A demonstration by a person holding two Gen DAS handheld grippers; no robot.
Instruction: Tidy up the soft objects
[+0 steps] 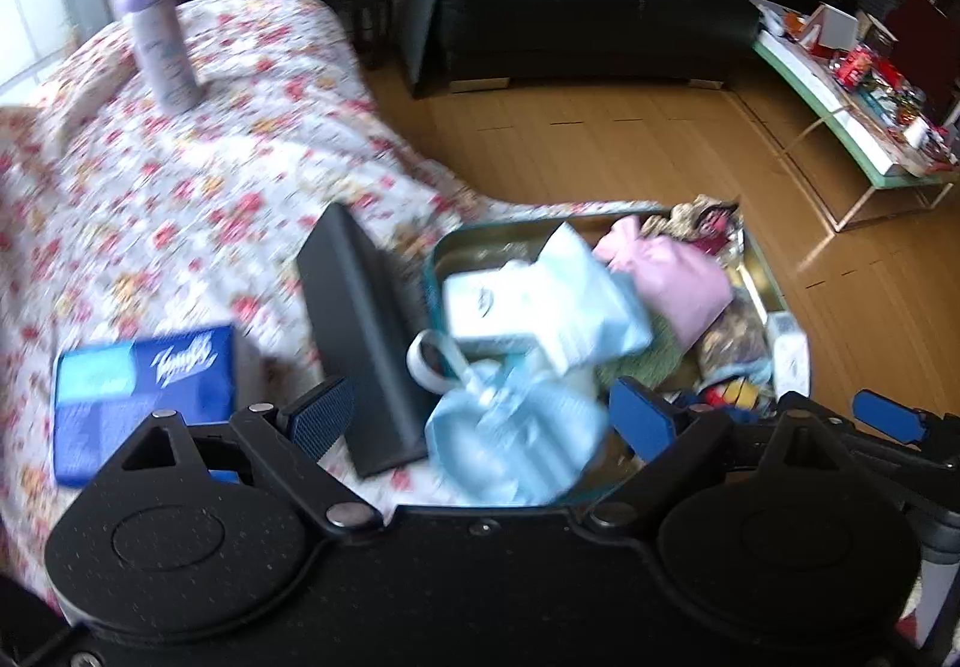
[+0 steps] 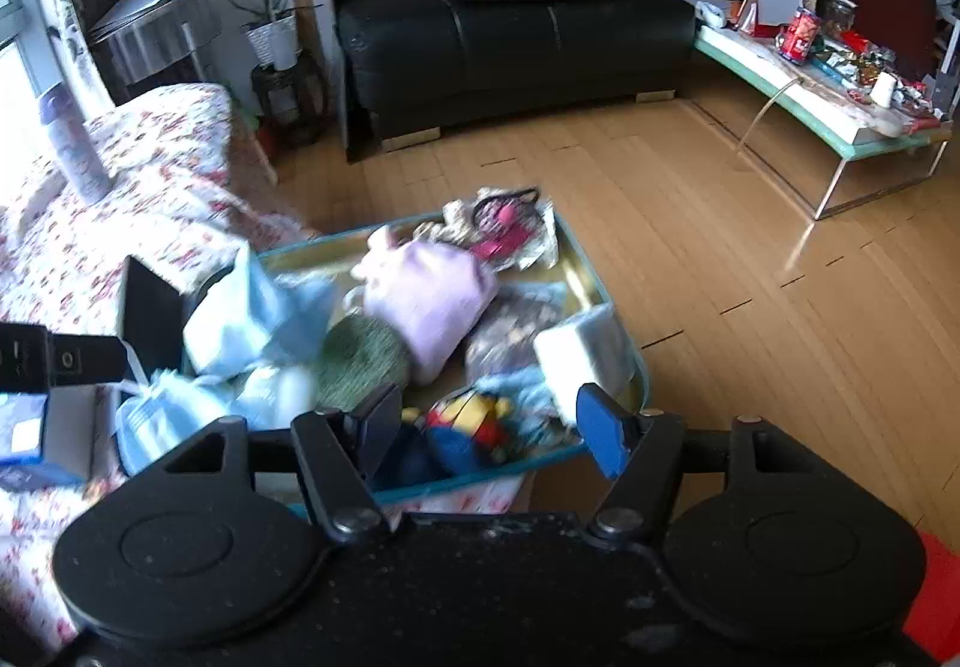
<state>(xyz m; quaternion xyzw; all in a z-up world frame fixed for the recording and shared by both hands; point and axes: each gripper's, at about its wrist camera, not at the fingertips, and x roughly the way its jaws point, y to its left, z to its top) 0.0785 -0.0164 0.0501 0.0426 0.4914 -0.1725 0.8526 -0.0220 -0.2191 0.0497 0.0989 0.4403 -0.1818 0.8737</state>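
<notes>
— So, what are my grippers doing?
— Both the left gripper (image 1: 480,421) and right gripper (image 2: 486,427) gape, holding nothing. I see blurred pale-blue fabric pouches (image 1: 516,427) just ahead, half inside the teal-rimmed metal tin (image 2: 606,301); a pink drawstring bag (image 2: 432,301) lies deeper in.

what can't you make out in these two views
- Pale blue fabric bundle, left wrist view: motion blur hides its shape and whether the left gripper touches it.
- Blue box with white script: lettering smeared, unreadable.
- Teal-rimmed metal tin, right wrist view: near edge hidden behind the right gripper.
- Red, blue and yellow soft toy: blurred, identity unclear.
</notes>
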